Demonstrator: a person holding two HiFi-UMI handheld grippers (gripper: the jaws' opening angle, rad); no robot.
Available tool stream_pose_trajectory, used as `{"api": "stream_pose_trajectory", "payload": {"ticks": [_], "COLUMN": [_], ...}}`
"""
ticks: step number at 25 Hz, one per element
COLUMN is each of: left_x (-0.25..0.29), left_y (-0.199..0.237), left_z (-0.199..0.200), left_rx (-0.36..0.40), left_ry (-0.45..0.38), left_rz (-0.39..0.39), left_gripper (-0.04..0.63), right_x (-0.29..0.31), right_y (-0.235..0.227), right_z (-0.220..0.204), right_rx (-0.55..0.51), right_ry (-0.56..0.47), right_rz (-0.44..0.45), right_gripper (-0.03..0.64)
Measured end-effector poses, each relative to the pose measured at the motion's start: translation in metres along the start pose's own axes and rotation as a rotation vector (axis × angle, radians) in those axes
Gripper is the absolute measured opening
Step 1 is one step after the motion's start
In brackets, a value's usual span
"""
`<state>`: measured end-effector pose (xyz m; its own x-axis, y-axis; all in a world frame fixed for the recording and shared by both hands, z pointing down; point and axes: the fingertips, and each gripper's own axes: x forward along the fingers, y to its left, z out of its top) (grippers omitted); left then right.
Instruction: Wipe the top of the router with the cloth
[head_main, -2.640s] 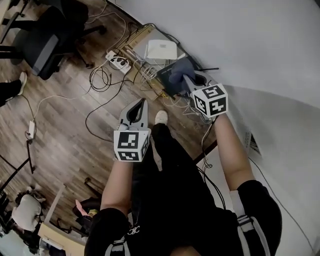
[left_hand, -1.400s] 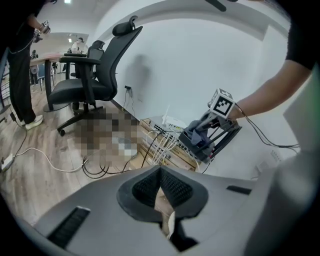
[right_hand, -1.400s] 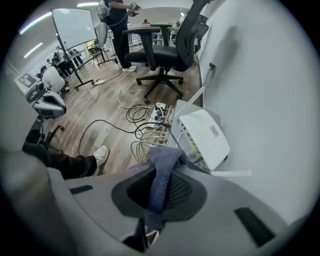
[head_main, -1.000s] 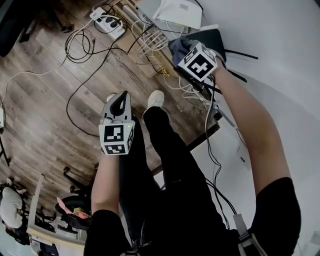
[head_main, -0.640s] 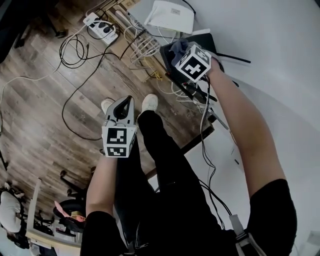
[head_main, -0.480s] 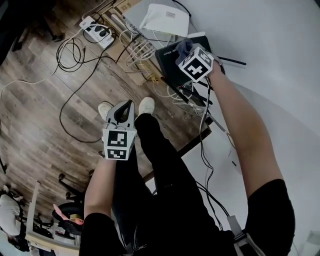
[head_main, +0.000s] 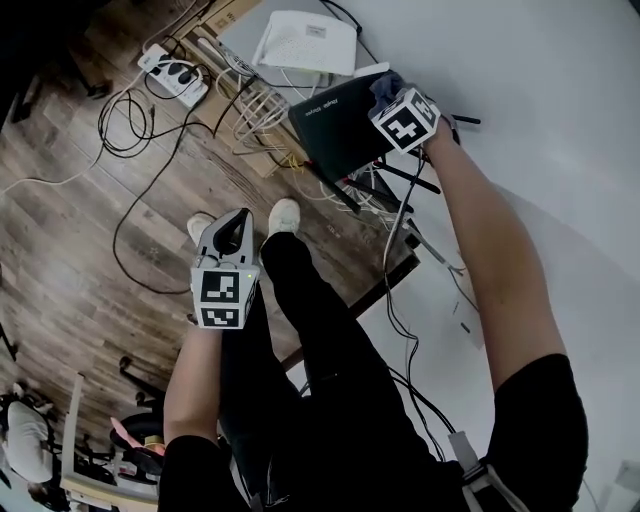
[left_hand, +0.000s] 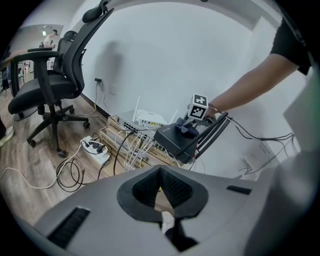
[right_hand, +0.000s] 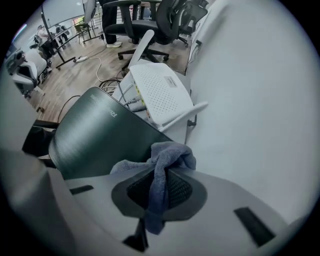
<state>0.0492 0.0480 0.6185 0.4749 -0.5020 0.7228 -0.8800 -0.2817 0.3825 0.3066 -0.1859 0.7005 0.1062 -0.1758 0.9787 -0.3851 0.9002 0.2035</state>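
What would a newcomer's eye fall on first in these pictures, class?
First comes the right gripper, its fingers shut on a grey-blue cloth at the far edge of the tilted black router, by the white wall. Next come the white router beyond it and the tangle of cables and the power strip on the wooden floor. The left gripper hangs shut and empty above the person's shoes.

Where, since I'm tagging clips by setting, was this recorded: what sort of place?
Probably an office, at a networking corner by a white wall: a wheeled office chair on wood-look flooring, a black router and white router over stacked network gear, and a power strip among loose cables.
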Motion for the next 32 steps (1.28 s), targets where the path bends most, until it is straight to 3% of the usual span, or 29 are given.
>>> {"api": "stream_pose_trajectory", "payload": {"ticks": [9, 15, 25, 28, 32], "left_x": [0.016, 0.025, 0.026, 0.024, 0.018], "left_y": [0.012, 0.001, -0.013, -0.015, -0.01], "left_z": [0.021, 0.023, 0.022, 0.021, 0.021], "left_rx": [-0.063, -0.055, -0.053, -0.048, -0.07], "left_ry": [-0.032, -0.021, -0.016, -0.017, -0.025], "left_rz": [0.029, 0.014, -0.01, -0.015, -0.012], "left_gripper": [0.002, 0.002, 0.002, 0.002, 0.002], "right_x": [0.004, 0.004, 0.004, 0.003, 0.0], "right_y": [-0.012, -0.012, -0.011, -0.007, 0.011], "right_z": [-0.007, -0.009, -0.008, -0.013, -0.031], "right_rx": [0.07, 0.105, 0.084, 0.036, -0.018], "right_ry": [-0.021, -0.049, -0.032, 0.011, 0.177], "right_rz": [0.034, 0.061, -0.012, -0.015, 0.026], "right_gripper": [0.021, 0.021, 0.021, 0.021, 0.021]}}
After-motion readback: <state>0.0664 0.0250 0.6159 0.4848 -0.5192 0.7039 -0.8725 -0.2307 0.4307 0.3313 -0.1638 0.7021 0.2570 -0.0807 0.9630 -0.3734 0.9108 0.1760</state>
